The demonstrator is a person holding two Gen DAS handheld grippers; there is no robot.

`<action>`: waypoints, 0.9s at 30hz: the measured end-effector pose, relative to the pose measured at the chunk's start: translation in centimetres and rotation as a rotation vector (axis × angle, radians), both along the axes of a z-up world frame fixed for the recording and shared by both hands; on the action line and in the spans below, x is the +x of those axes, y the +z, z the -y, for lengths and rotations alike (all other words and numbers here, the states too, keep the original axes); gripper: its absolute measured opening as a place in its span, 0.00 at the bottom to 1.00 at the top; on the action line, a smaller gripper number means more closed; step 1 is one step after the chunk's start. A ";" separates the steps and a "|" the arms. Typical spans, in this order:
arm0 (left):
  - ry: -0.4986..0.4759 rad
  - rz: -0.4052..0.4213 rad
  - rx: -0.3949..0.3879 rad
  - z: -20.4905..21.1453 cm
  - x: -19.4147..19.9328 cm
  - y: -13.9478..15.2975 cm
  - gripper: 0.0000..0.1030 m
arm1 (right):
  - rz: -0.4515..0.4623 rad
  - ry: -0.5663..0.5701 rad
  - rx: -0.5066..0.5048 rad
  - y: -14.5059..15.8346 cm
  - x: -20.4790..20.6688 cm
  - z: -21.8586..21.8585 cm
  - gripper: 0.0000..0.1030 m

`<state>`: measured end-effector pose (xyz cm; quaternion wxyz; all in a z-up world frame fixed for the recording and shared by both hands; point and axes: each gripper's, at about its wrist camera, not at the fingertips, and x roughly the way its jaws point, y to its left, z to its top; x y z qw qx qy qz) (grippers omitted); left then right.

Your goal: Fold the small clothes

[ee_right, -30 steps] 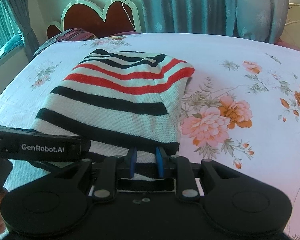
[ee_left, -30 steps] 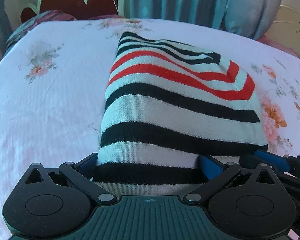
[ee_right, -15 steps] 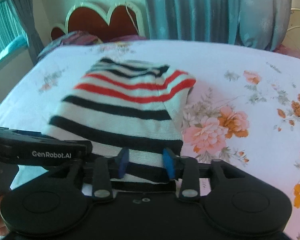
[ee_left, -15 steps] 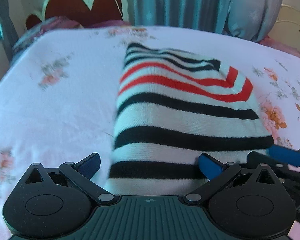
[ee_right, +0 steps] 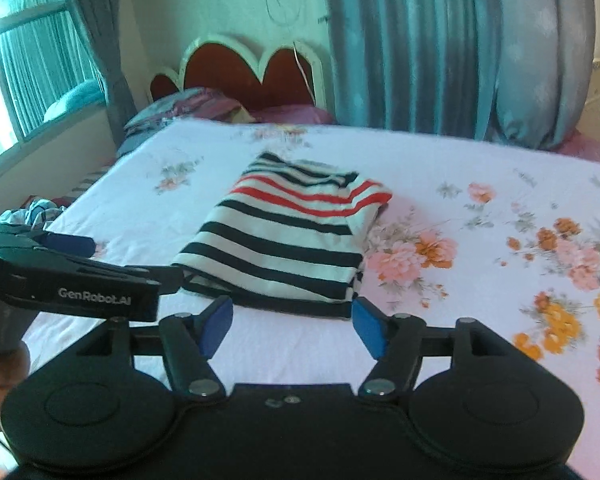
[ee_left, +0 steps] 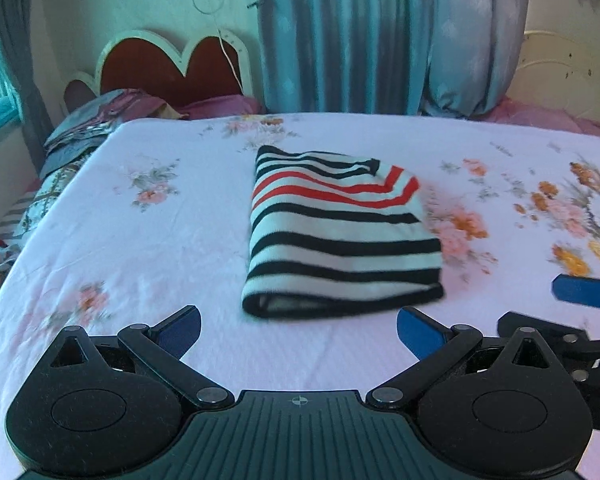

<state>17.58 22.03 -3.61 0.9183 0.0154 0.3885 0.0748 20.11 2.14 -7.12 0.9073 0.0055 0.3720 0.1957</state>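
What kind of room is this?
Most likely a bedroom: a bed with a floral bedsheet, a scalloped headboard and curtains. A folded striped top lies on the sheet.

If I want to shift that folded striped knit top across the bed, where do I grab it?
Probably the near hem of the folded black, white and red striped knit top: its layers end there in an open edge facing both open grippers. Slide one finger under the stack from the near side; the far end looks bunched and uneven.

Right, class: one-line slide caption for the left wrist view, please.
Folded striped top lies on the floral sheet, beyond the open left gripper.
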 end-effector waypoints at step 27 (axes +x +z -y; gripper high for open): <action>0.132 0.161 0.017 2.9 -19.3 9.1 1.00 | 0.307 -0.086 0.061 9.7 -15.5 4.3 0.93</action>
